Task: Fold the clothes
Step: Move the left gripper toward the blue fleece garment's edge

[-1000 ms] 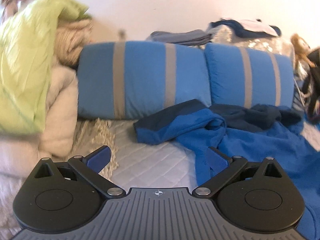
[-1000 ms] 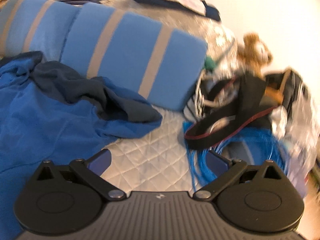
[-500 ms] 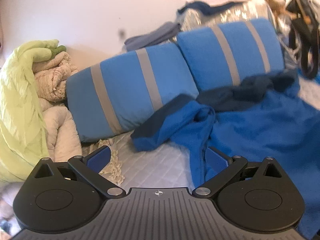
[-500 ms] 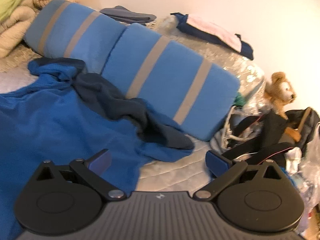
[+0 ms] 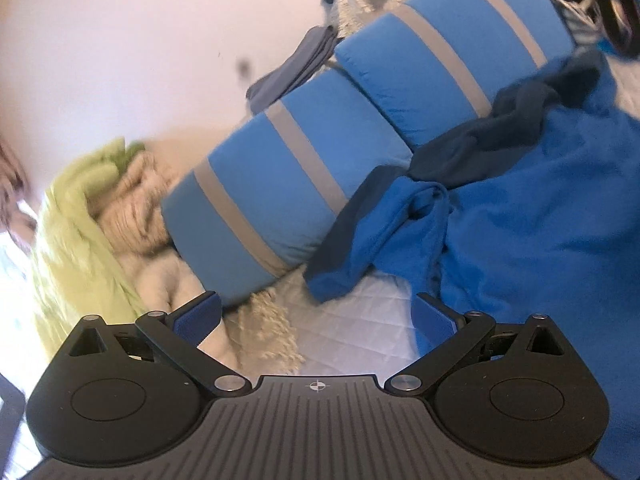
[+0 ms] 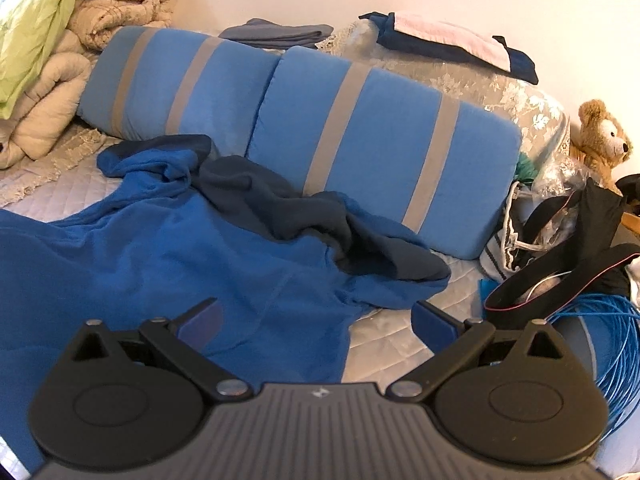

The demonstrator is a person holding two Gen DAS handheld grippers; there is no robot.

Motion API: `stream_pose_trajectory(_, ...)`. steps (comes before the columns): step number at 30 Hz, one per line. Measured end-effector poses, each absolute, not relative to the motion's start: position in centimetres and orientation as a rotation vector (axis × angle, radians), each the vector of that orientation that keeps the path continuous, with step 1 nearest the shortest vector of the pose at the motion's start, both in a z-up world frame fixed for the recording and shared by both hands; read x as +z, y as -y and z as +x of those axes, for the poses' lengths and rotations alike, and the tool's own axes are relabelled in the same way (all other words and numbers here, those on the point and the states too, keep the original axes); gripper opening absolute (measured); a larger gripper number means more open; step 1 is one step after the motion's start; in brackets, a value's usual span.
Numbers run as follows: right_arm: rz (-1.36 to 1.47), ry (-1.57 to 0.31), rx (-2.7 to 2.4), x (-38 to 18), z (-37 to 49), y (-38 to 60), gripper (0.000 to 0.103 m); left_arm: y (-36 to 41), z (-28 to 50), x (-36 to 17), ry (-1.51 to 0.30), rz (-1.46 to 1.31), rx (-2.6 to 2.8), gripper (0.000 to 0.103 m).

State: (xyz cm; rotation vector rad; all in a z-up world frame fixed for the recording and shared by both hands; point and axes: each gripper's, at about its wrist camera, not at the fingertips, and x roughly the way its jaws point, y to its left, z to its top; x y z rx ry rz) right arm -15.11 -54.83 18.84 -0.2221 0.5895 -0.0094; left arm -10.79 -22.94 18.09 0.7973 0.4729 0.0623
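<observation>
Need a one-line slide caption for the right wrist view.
Open right gripper over a crumpled blue garment on the bed, striped pillows behind.

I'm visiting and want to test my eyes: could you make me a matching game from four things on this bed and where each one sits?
Things:
1. teddy bear
2. green blanket
3. blue garment
4. blue cable

Places:
A. spread on the mattress before the pillows
B. coiled at the near right
C. atop the beige bedding, far left
D. by the wall, far right

Pairs: 1-D, 2-C, 3-A, 4-B
</observation>
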Motion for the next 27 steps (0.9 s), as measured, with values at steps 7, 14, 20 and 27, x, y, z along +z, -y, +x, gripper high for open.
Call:
stream_pose_trajectory(7, -0.188, -0.604, 0.062, 19.6, -16.6, 55.4, 0.103, 21.6, -12.4, 18.6, -0.48, 0.649, -0.126, 0.103)
stream_pose_trajectory(14, -0.214, -0.629, 0.161, 19.6, -19.5, 56.3, 0.103, 16.5, -15.7, 18.8, -0.487, 0.48, -0.301, 0.103)
stream_pose_trajectory(20, -0.202, -0.649, 0.131, 19.4, -21.1, 58.1, 0.103, 13.3, -18.0, 17.6, -0.517, 0.465, -0.359, 0.103)
stream_pose_trajectory(27, -0.156, -0.652, 0.076, 19.3, -21.8, 59.8, 0.103, 10.6, -19.0, 16.9, -0.574, 0.464, -0.376, 0.103)
